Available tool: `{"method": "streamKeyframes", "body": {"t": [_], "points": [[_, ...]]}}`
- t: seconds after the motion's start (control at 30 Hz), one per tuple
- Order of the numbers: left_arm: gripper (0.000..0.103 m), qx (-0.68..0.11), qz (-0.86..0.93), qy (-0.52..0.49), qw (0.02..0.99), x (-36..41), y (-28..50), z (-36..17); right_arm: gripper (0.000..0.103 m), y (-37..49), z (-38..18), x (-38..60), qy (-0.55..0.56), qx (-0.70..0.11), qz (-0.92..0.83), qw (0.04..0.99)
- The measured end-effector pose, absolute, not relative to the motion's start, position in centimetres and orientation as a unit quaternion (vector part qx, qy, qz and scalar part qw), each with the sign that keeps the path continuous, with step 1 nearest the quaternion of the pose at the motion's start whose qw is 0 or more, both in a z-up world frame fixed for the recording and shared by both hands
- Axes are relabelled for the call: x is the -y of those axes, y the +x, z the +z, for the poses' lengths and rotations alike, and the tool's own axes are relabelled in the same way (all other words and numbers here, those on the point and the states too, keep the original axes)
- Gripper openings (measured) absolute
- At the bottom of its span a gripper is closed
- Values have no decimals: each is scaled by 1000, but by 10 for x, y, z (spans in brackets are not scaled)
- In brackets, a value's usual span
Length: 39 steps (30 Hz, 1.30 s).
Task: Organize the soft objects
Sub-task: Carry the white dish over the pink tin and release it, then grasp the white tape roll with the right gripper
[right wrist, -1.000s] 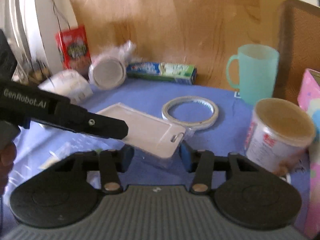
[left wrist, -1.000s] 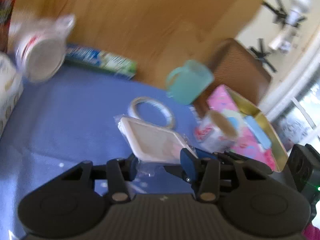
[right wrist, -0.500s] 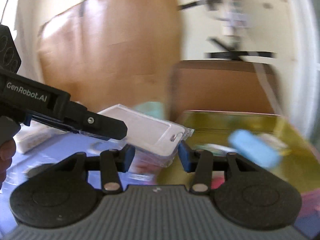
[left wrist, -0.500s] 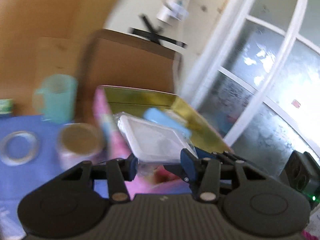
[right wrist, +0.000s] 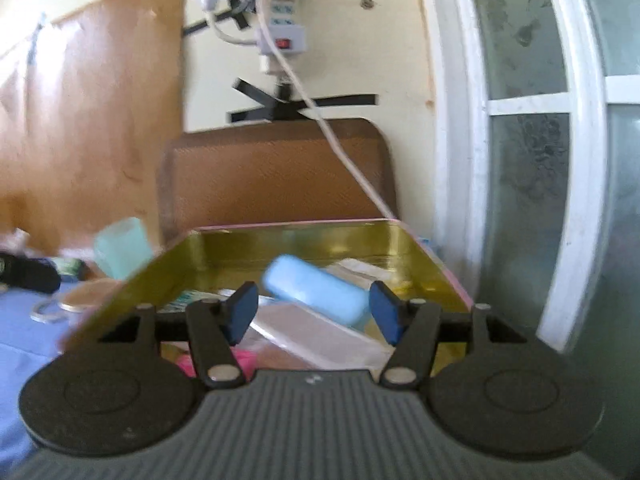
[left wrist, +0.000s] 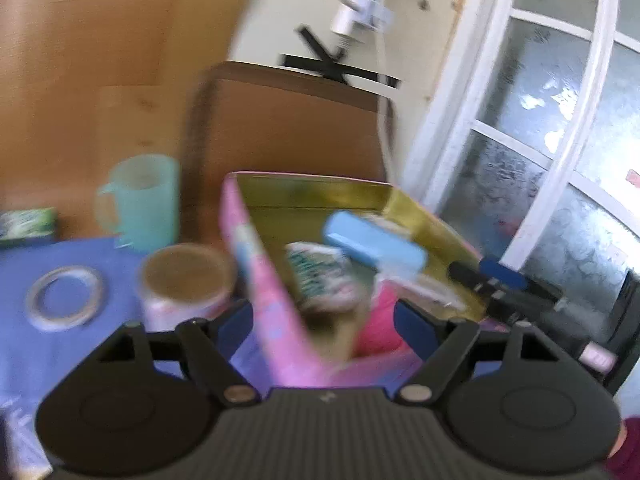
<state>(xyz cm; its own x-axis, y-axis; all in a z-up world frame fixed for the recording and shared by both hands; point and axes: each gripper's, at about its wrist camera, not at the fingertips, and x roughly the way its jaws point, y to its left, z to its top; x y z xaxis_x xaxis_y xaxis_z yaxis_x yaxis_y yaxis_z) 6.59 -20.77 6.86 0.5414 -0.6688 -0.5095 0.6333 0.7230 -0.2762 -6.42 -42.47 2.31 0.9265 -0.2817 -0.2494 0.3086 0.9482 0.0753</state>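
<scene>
A pink tin box with a gold inside [left wrist: 316,196] [right wrist: 288,240] stands open at the table's right end. In it lie a light blue pouch [left wrist: 374,246] [right wrist: 316,288], a green-and-white packet [left wrist: 316,272], something pink [left wrist: 380,320], and the white card holder in clear wrap [right wrist: 320,336]. My left gripper [left wrist: 326,320] is open and empty over the box's near left wall. My right gripper [right wrist: 314,314] is open and empty just above the card holder; its fingers [left wrist: 504,280] show at the box's right side in the left wrist view.
A teal cup [left wrist: 140,200] [right wrist: 120,252], a paper-lidded can [left wrist: 184,280], a tape ring [left wrist: 64,304] and a green box [left wrist: 28,222] sit on the blue cloth [left wrist: 48,360]. A brown chair back [right wrist: 276,176] and a window [right wrist: 560,160] stand behind.
Both grippers carried the card holder from over the blue cloth to the box. Both have opened, and the card holder now lies in the box.
</scene>
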Motion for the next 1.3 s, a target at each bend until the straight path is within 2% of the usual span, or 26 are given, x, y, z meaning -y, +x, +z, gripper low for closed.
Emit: {"method": "streamKeyframes", "body": {"t": [0.2,0.27,0.33,0.4,0.47,0.67,0.73,0.8,0.83,0.87,0.9,0.93,1.27,1.3], "points": [[81,-305,-281,-50,909,107,60,48,62,-52,49,360,63,-120,-15,991],[81,-309,-240,-59,919,73,65,41,54,-38,51,328,70,-144,48,986],[81,-306,-194,-68,930,37,71,32,41,-20,50,300,76,-172,97,977],[81,-306,-139,-73,939,4,78,23,32,6,45,270,76,-202,132,967],[81,-304,-100,-83,944,-25,86,15,26,34,38,237,54,-227,152,961],[81,-318,-81,-125,936,-64,95,-12,27,138,1,172,4,-288,143,947],[81,-320,-92,-136,933,-70,93,-16,36,170,-12,164,-20,-306,125,944],[81,-317,-101,-143,932,-71,90,-16,40,189,-24,160,-45,-328,120,936],[81,-316,-105,-146,932,-72,88,-14,38,195,-29,156,-69,-328,113,935],[81,-314,-111,-149,931,-72,88,-13,31,199,-29,155,-72,-324,117,936],[81,-313,-115,-152,930,-72,86,-12,13,196,-27,156,-73,-330,116,934],[81,-312,-120,-156,930,-72,84,-10,10,193,-24,157,-75,-336,119,931],[81,-320,-235,-142,907,-25,51,11,11,5,-2,172,-92,-310,246,914],[81,-326,-254,-136,901,-14,46,11,20,-13,-1,176,-88,-303,251,915]]}}
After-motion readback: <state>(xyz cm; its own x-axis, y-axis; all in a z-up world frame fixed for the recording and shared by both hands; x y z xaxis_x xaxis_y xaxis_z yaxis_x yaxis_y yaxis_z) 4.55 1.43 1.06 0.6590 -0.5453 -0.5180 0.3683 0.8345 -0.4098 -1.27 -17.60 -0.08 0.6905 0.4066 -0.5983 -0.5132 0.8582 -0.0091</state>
